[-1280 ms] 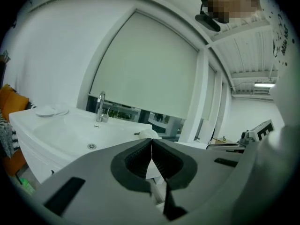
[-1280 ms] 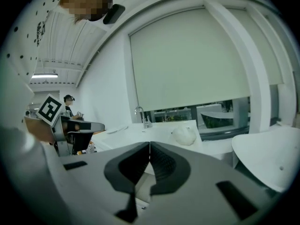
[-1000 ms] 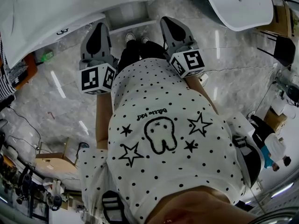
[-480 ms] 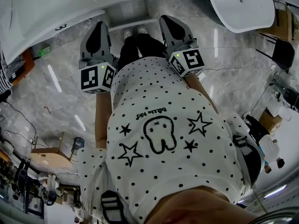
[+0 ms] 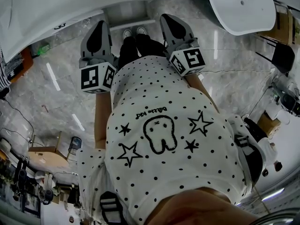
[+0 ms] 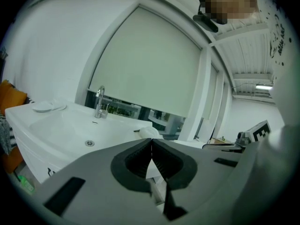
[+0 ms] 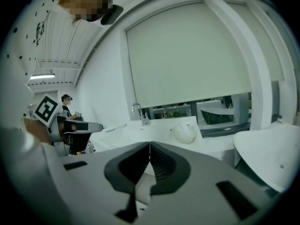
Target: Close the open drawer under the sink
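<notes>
A white sink basin [image 6: 70,130] with a chrome tap [image 6: 99,102] fills the left of the left gripper view. It also shows in the right gripper view as the sink [image 7: 140,132] behind the jaws. In the head view the white sink top [image 5: 70,8] lies at the upper left. A white cabinet part [image 5: 125,18] under it sits just ahead of the person's shoes [image 5: 133,32]; no drawer opening can be made out. My left gripper [image 5: 100,27] [image 6: 151,143] and right gripper [image 5: 168,21] [image 7: 149,146] are held side by side in front of the body. Both are shut and hold nothing.
A second white basin [image 5: 241,6] lies at the upper right. A round white object [image 7: 183,132] rests on the counter by the tap. The floor is grey marble [image 5: 61,93], with cables and boxes [image 5: 42,156] at the lower left. Another person [image 7: 65,104] stands far off.
Both grippers have kept their places and stayed shut. The head view has only shifted slightly, so the shoes show more fully.
</notes>
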